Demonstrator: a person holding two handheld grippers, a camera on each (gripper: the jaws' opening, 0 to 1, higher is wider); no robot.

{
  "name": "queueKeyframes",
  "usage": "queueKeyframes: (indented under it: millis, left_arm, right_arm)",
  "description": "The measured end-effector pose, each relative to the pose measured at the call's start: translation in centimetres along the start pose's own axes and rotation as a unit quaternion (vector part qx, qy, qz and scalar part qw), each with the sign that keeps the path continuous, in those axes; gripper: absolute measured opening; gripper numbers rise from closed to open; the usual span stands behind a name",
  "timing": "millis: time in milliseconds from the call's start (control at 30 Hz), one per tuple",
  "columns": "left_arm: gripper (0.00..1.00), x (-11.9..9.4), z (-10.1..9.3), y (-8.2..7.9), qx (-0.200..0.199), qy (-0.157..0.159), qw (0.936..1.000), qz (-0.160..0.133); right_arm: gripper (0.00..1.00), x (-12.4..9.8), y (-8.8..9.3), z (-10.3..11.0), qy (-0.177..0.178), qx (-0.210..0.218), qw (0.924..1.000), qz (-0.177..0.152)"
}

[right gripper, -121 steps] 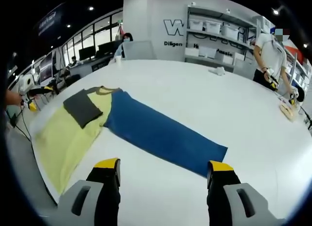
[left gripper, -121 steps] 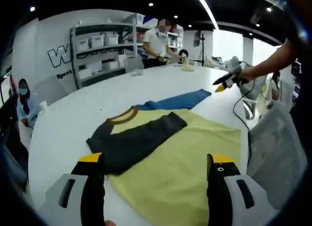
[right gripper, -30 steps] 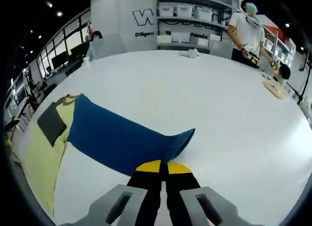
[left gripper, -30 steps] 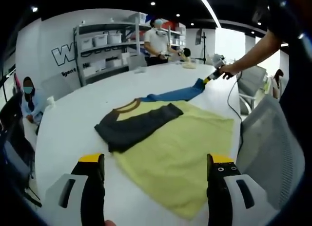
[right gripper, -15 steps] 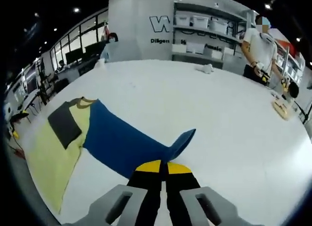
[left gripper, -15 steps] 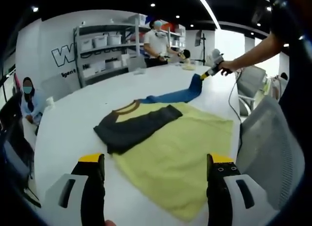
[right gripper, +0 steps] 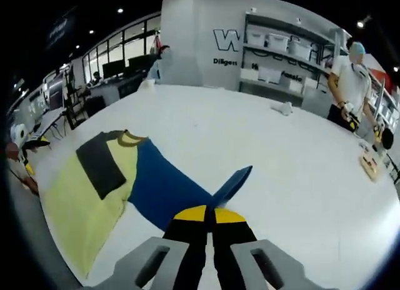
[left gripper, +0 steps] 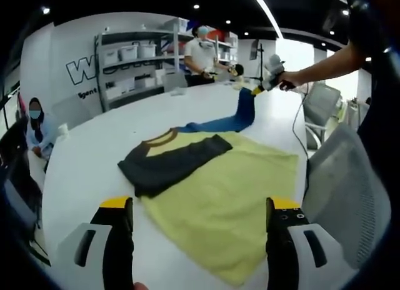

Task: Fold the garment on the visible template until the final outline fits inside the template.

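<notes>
A yellow shirt lies flat on the white table, brown collar at the far end. Its dark grey sleeve is folded across the chest. The blue sleeve stretches away and rises off the table at its end, where my right gripper holds it up. In the right gripper view my right gripper is shut on the cuff of the blue sleeve, with the yellow body and dark sleeve beyond. My left gripper hovers open near the hem, holding nothing.
A grey chair stands at the table's right edge, a cable hanging by it. A person works at the far side near shelves; another sits at left. Small items and a wooden object lie far off.
My right gripper, open four seconds ago, has shut on the blue sleeve's cuff and lifted it higher off the table. The left gripper has stayed open over the hem.
</notes>
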State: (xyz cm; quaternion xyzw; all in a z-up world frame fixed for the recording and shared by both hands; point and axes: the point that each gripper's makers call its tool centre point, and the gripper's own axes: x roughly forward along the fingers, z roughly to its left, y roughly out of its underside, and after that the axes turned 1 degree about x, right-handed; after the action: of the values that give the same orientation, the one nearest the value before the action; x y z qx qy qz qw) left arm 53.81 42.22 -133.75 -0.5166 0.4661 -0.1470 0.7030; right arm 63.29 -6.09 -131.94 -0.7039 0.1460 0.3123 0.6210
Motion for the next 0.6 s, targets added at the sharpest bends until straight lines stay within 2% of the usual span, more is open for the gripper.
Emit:
queueKeyframes:
  millis: [433, 600]
  left_arm:
    - [0.85, -0.2, 0.0, 0.2, -0.009, -0.005, 0.9999, -0.008]
    - [0.86, -0.2, -0.3, 0.1, -0.008, -0.005, 0.9999, -0.013]
  right_arm:
    - [0.0, 0.1, -3.1, 3.5, -0.033, -0.044, 0.9984, -0.012]
    - [0.0, 0.2, -4.8, 5.4, -0.052, -0.053, 0.997, -0.021]
